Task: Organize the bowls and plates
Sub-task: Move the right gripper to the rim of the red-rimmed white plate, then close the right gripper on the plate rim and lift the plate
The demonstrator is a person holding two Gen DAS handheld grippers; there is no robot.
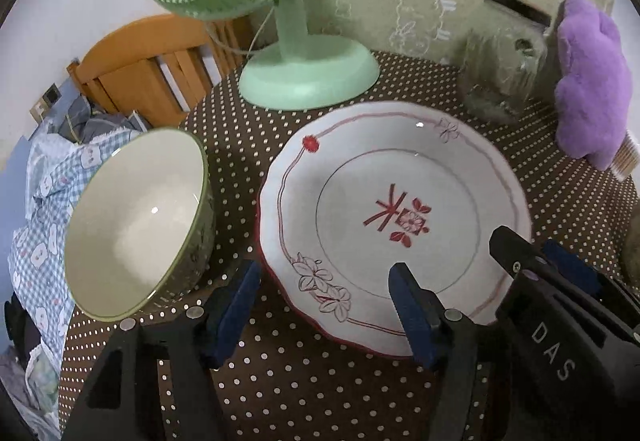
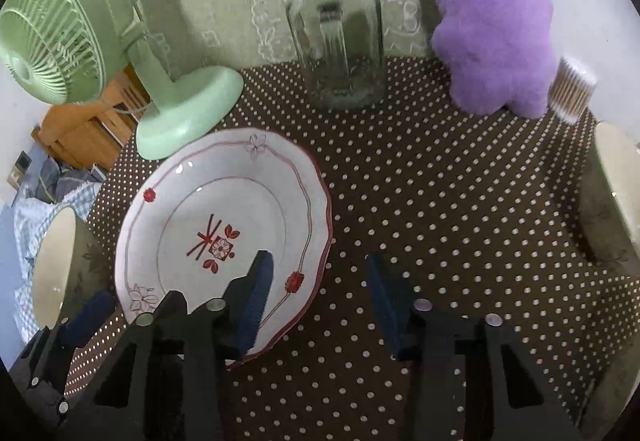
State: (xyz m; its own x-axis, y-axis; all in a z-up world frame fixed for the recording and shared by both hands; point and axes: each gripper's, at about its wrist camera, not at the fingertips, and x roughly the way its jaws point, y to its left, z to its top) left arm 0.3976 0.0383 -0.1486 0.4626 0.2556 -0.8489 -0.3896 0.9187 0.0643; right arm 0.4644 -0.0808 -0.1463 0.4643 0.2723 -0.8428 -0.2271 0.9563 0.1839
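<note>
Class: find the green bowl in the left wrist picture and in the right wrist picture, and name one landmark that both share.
Left wrist: bowl at left centre, left of the plate.
Right wrist: bowl at the lower left edge, partly cut off, left of the plate.
Shared landmark: the green fan behind the plate.

Both matte black plastic grippers (image 1: 324,305) (image 2: 316,281) have navy ribbed pads, round silver screws, and white lettering, "DAS" I think.
</note>
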